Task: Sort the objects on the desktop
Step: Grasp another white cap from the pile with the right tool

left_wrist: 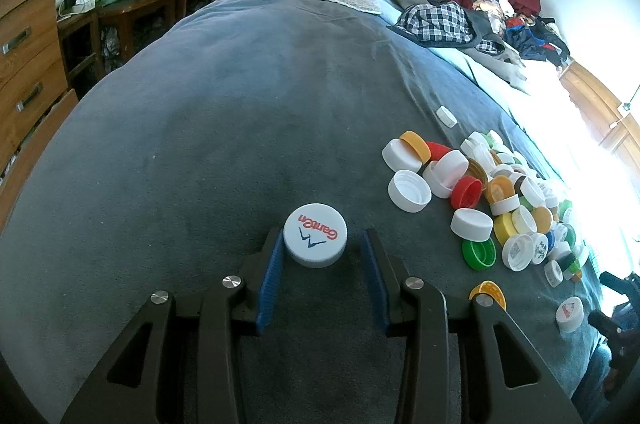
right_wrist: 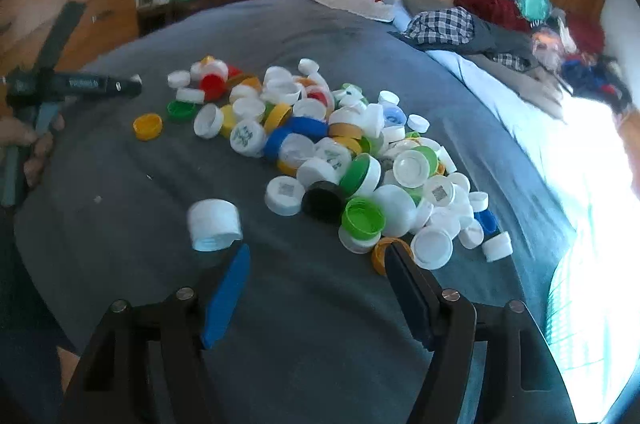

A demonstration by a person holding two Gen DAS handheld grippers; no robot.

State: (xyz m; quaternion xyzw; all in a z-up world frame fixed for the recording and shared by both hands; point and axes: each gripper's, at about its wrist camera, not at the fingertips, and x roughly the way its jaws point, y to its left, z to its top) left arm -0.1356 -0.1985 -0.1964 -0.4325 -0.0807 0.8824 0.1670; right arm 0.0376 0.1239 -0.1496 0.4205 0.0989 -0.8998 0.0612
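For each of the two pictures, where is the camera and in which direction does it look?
Left wrist: on the left gripper, facing down the grey blanket; its fingers flank the printed white cap.
Right wrist: on the right gripper, jaws wide and empty, facing the cap pile; a hand shows at left.
Shared: blanket, cap pile, checked cloth.

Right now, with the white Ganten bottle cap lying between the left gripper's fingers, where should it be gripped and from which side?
Grip the white Ganten cap across its ribbed side wall, coming from above at a slant as the left gripper already points. It lies flat on the grey blanket, printed top up, so only the rim offers opposing faces. One pad touches; the other stands clear.
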